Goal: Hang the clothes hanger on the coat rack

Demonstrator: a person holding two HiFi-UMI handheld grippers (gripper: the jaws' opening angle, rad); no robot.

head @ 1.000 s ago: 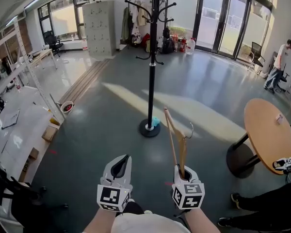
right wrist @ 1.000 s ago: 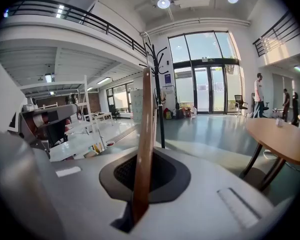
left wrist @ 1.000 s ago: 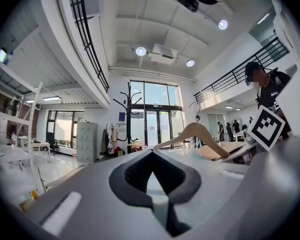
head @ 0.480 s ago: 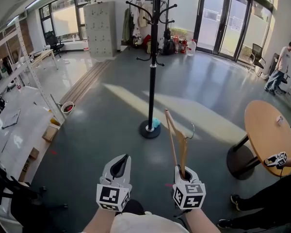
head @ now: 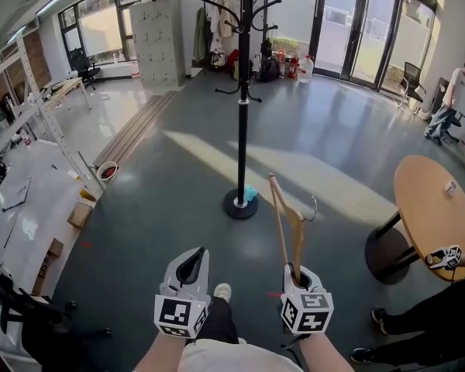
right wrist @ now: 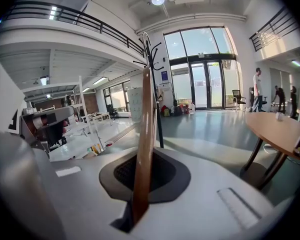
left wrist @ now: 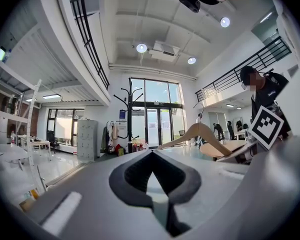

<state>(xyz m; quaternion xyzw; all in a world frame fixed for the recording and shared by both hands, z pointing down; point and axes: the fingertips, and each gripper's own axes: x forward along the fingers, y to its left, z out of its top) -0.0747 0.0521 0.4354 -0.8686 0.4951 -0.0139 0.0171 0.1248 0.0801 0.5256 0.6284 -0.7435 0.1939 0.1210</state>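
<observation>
The black coat rack [head: 243, 91] stands ahead on the grey floor, its round base [head: 240, 204] beyond both grippers. A wooden clothes hanger [head: 291, 227] with a metal hook [head: 313, 206] stands upright in my right gripper [head: 295, 270], which is shut on its lower end. In the right gripper view the hanger [right wrist: 144, 144] rises edge-on from between the jaws, with the coat rack [right wrist: 155, 84] just behind it. My left gripper [head: 195, 254] is shut and holds nothing. The left gripper view shows the hanger [left wrist: 200, 133] to the right and the coat rack [left wrist: 130, 114] far ahead.
A round wooden table [head: 434, 215] stands at the right, with a seated person's leg [head: 426, 324] below it. A person [head: 448, 99] stands far right by the glass doors. White shelving and tables [head: 23, 169] line the left. Clothes and bags [head: 217, 45] sit behind the rack.
The view has shifted a little and the coat rack looks slightly nearer. A shoe now shows between the grippers. Both grippers keep their pose and the hanger stays held.
</observation>
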